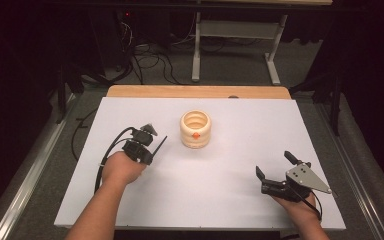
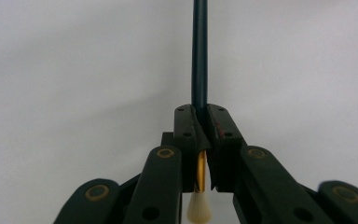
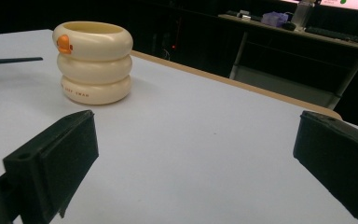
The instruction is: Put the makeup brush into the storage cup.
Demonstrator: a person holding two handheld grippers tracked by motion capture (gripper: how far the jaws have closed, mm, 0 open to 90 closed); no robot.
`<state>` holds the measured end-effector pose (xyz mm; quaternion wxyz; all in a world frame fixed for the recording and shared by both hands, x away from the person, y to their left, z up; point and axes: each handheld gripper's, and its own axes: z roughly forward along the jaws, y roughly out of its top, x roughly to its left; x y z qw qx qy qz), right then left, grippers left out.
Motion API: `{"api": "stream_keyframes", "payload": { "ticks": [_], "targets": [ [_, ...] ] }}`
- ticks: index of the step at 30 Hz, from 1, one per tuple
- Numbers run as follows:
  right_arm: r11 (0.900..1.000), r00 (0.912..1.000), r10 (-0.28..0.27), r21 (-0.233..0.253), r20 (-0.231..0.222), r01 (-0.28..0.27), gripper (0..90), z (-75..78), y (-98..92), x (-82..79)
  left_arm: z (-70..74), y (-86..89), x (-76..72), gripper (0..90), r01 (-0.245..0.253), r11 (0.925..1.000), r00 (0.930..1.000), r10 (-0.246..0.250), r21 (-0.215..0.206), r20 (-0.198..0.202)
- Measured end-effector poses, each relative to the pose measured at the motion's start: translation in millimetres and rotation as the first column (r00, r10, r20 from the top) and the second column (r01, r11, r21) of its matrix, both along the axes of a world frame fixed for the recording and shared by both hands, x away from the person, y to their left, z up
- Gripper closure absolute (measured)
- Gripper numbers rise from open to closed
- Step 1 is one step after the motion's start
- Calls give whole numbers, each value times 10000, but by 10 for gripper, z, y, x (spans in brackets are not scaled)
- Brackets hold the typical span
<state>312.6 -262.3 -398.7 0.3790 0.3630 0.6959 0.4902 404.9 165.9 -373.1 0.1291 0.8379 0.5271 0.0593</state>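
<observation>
The cream holder (image 1: pixel 195 129) stands upright on the white bench (image 1: pixel 230 165), a little behind the middle of the sheet and between the two hands. It is built as three stacked rings with an orange knob (image 3: pixel 64 44) on the top ring. Small print runs along the bottom ring in the right gripper view; the last word reads "SWAN", and the word before it is too small to tell. The mouth of the holder is open at the top; from the high view its inside looks ribbed, and no contents can be made out there.

The left tongs (image 1: pixel 147 145) are closed on a paintbrush (image 2: pixel 199 56). In the left gripper view the jaws meet on the dark handle just above the gold ferrule (image 2: pixel 201 171), with the pale bristle tuft (image 2: pixel 199 209) hanging below the pads toward the camera and the handle running straight away from them. In the high view the handle tip points toward the holder and stops near its left side, not touching it.

The right tongs (image 1: pixel 275 167) are wide open and hold nothing (both jaws sit far apart in the right gripper view, with bare bench between them). They lie near the front right corner of the bench, well apart from the holder.

Bare sheet lies all round the holder. A wooden strip (image 1: pixel 198 91) borders the far edge of the bench.
</observation>
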Motion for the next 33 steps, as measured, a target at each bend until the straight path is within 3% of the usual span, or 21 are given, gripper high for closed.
{"api": "stream_keyframes", "payload": {
  "ticks": [10, 18, 25, 33],
  "targets": [
    [10000, 10000, -34, -81, -87, 33, 13, -24, 14, 5, 88, 261, -154, 835, 747, 9968, 9971, -742, -283, 167],
    [9999, 9999, -96, -119, -108, 95, 16, -38, 7, 8, 115, 284, -280, 835, 1829, 9830, 9824, -1822, -137, 420],
    [10000, 9999, -48, -29, -108, 48, 20, -45, 4, 8, 97, 90, -378, 835, 3048, 9524, 9516, -3041, -101, 448],
    [9999, 9999, -92, 84, -111, 93, 20, -44, -2, 5, 96, -237, -465, 834, 4341, 9005, 9000, -4347, 250, 307]
  ]
}}
